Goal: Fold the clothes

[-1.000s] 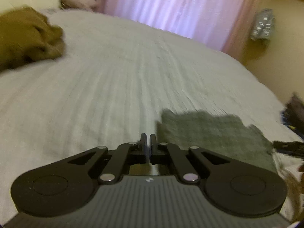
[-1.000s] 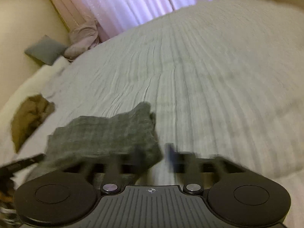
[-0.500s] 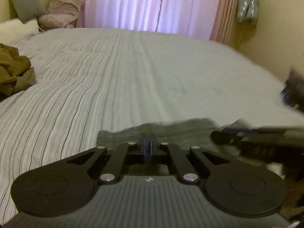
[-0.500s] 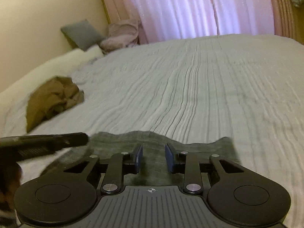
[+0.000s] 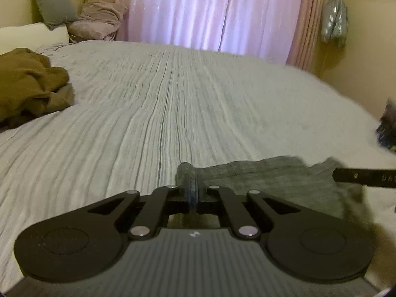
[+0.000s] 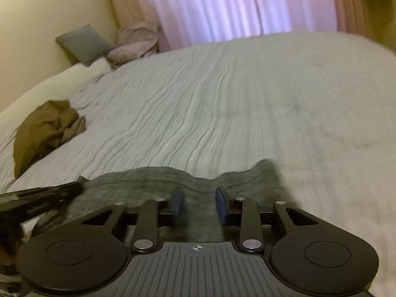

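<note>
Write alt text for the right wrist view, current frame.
The right gripper, jaws open, hovers over a dark grey knitted garment lying on a bed with a pale grey ribbed bedspread. The left gripper enters from the left at the garment's edge; a crumpled brown garment lies farther back.

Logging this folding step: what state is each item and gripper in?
Left gripper: shut on grey knitted garment.
Right gripper: open, over the garment.
Grey knitted garment: spread on the bed, one corner pinched.
Brown garment: crumpled, unfolded.
Pink curtains: drawn closed.
</note>
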Demonstrator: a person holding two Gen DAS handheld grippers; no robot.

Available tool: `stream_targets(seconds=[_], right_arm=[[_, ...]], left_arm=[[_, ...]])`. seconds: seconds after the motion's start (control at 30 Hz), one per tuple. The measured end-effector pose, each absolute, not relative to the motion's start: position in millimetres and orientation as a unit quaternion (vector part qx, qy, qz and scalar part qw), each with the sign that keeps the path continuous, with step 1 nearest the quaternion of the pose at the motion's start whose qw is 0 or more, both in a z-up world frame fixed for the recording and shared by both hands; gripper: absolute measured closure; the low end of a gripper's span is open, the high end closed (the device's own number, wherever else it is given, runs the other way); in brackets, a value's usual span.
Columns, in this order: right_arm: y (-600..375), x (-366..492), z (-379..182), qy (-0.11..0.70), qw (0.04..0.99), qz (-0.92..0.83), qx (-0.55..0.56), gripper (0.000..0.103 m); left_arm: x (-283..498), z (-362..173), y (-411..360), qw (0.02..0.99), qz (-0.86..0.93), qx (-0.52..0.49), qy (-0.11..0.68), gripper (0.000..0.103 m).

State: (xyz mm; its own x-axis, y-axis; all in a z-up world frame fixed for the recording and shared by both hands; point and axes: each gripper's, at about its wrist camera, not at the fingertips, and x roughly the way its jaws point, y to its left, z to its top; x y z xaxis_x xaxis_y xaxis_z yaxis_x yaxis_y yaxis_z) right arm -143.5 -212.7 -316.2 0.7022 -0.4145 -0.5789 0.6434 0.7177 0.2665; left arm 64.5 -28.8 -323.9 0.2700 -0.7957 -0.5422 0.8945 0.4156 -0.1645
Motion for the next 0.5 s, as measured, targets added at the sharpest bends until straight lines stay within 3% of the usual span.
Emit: stream_targets(seconds=[0.17, 0.37, 0.5], right_arm=[[-173, -174, -299, 0.233, 0.908, -0.268, 0.22, 0.071], [-129, -168, -336, 0.337, 0.89, -0.261, 0.161, 0.071], [-120, -178, -335, 0.347, 0.887, -0.276, 0.128, 0.071]], left_arm=[[29, -307, 8, 0.769, -0.561, 0.075, 0.296, 0.102], [6, -339, 7, 0.775, -0.522, 0.117, 0.337, 0.101], [10, -327, 1, 0.781, -0.51, 0.121, 0.339, 0.101]])
